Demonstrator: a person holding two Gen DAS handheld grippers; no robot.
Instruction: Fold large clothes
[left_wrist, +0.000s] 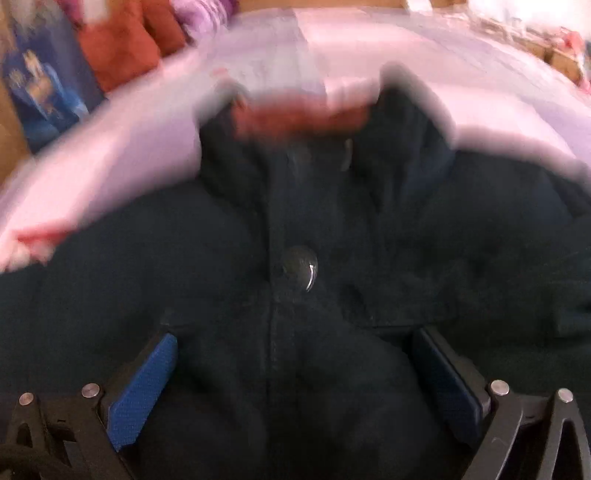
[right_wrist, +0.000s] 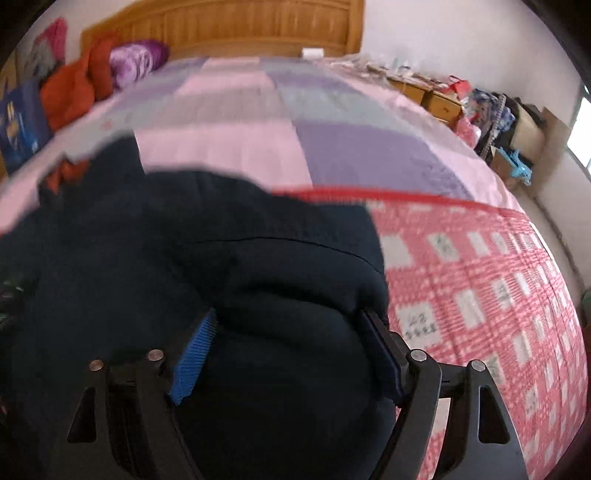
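1. I see one dark navy jacket (left_wrist: 295, 295) bunched on the bed, filling both views.
2. My left gripper (left_wrist: 291, 347) has its two blue pads set wide, cloth heaped between them; whether it pinches, I cannot tell.
3. My right gripper (right_wrist: 288, 328) likewise straddles a thick fold.
4. The left view is blurred; one button (left_wrist: 300, 266) shows.
5. Beyond lie one pink checked quilt (right_wrist: 480, 288) and one wooden headboard (right_wrist: 240, 26).
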